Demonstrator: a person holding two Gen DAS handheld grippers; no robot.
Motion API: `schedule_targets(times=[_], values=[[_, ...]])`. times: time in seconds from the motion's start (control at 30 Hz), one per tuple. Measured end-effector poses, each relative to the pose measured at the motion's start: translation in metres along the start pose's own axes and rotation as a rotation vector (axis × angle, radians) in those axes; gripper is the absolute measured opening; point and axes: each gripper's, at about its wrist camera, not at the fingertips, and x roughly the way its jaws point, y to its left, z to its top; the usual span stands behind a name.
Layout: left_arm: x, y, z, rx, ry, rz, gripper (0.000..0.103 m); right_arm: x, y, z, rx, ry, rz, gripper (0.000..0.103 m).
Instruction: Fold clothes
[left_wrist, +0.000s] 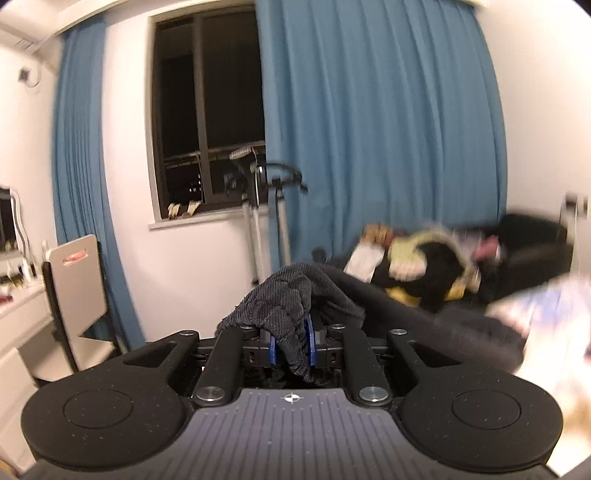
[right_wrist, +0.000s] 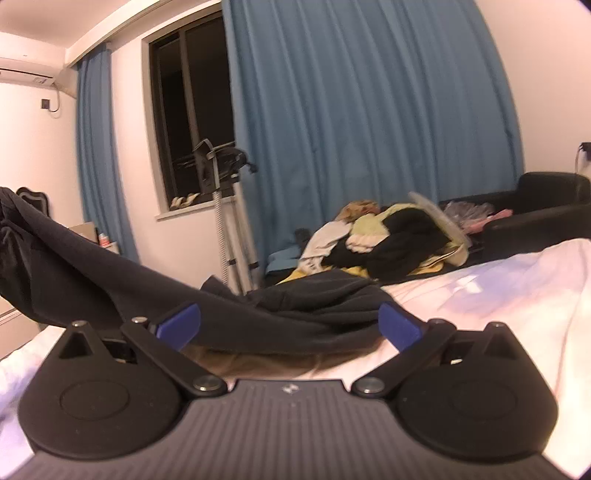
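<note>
My left gripper (left_wrist: 291, 341) is shut on a ribbed edge of a dark navy garment (left_wrist: 284, 302) and holds it lifted; the cloth bunches over the blue pads. In the right wrist view the same dark garment (right_wrist: 258, 314) stretches from the upper left down onto the white bed sheet (right_wrist: 498, 295). My right gripper (right_wrist: 288, 325) is open, its blue pads (right_wrist: 400, 326) wide apart on either side of the garment's near edge, low over the bed.
A pile of mixed clothes (right_wrist: 391, 236) lies at the far side of the bed, by a black sofa (right_wrist: 546, 199). A garment steamer stand (right_wrist: 221, 206) stands by the window and blue curtains (right_wrist: 369, 129). A chair (left_wrist: 74, 288) and white desk are at left.
</note>
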Motion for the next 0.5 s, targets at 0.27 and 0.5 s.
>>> schedule_targets(times=[0.27,0.5], values=[[0.015,0.010,-0.130,-0.135,0.261,-0.007,0.030,0.015,0.015,-0.005,0.004,0.051,0.038,0.103],[-0.046,0.015,-0.139,-0.266,0.201,0.093,0.089,0.006,0.016,-0.005,0.031,0.060,0.074,0.103]])
